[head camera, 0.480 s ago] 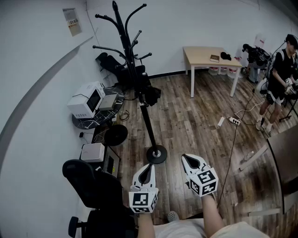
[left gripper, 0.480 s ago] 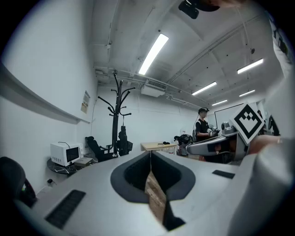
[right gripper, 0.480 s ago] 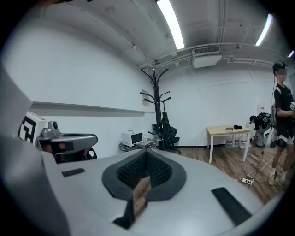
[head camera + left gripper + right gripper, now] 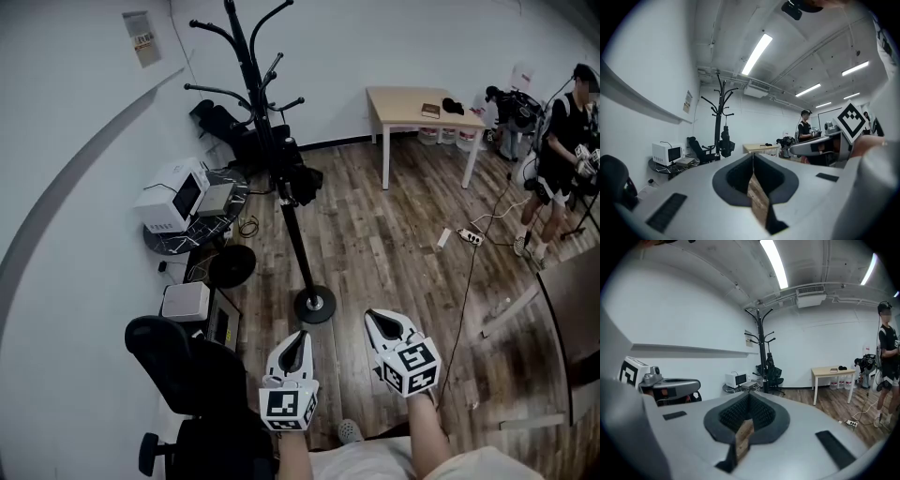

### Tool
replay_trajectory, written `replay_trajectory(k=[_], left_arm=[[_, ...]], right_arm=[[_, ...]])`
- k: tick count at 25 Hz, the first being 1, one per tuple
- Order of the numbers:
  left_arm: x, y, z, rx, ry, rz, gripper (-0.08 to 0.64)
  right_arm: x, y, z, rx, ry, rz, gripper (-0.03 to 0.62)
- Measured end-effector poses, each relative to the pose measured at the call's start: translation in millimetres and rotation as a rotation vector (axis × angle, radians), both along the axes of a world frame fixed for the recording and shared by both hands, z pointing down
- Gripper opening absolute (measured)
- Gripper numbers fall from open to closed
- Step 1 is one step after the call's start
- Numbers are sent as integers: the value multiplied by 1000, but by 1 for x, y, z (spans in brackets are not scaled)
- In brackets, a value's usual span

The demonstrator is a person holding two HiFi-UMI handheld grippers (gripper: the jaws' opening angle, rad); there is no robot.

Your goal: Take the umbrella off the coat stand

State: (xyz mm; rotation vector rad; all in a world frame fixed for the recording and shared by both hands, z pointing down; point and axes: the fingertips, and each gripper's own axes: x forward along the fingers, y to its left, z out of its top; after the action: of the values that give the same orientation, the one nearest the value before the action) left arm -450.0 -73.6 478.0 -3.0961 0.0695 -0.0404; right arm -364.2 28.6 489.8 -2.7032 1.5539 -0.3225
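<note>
A tall black coat stand (image 4: 281,187) rises from a round base (image 4: 314,305) on the wood floor ahead of me. A folded black umbrella (image 4: 298,184) hangs from it about halfway up the pole. Both grippers are held low and near me, short of the base. My left gripper (image 4: 299,336) is shut with nothing in it, and so is my right gripper (image 4: 374,318). In the left gripper view the umbrella (image 4: 725,143) hangs far beyond the closed jaws (image 4: 753,157). The right gripper view shows the stand (image 4: 761,348) and umbrella (image 4: 770,367) equally far from its tips (image 4: 749,396).
A black office chair (image 4: 183,370) stands close at my left. A round glass table (image 4: 187,234) with a white appliance (image 4: 173,195) sits by the wall. A wooden table (image 4: 422,105) is at the back. A person (image 4: 562,155) stands at right, and a power strip (image 4: 466,239) with cables lies on the floor.
The head view has shifted very slightly; both grippers stay shut and in the same place.
</note>
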Motion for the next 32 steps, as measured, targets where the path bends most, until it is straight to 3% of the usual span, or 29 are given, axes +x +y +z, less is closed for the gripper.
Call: replay_trajectory(k=[6,10,14,24,32], left_arm=[[-3,-5,-4,-30,22,15,28],[-1,-7,-6,-22,29,-7,144],[2,1,-8,-37,35,47,147],[23,5,8,-95,28,76,146],[75,-3,4,-96,29,-6,146]], right_arm=[[-3,4,-16,83,16,3,11],[-8,-2,-7,33,-3,-57,137],[-20,-10,-2,37,-45,-143,223],[-5,0,-6,83,-50,-206,258],[52,-1,-7,91,-52,-256,258]])
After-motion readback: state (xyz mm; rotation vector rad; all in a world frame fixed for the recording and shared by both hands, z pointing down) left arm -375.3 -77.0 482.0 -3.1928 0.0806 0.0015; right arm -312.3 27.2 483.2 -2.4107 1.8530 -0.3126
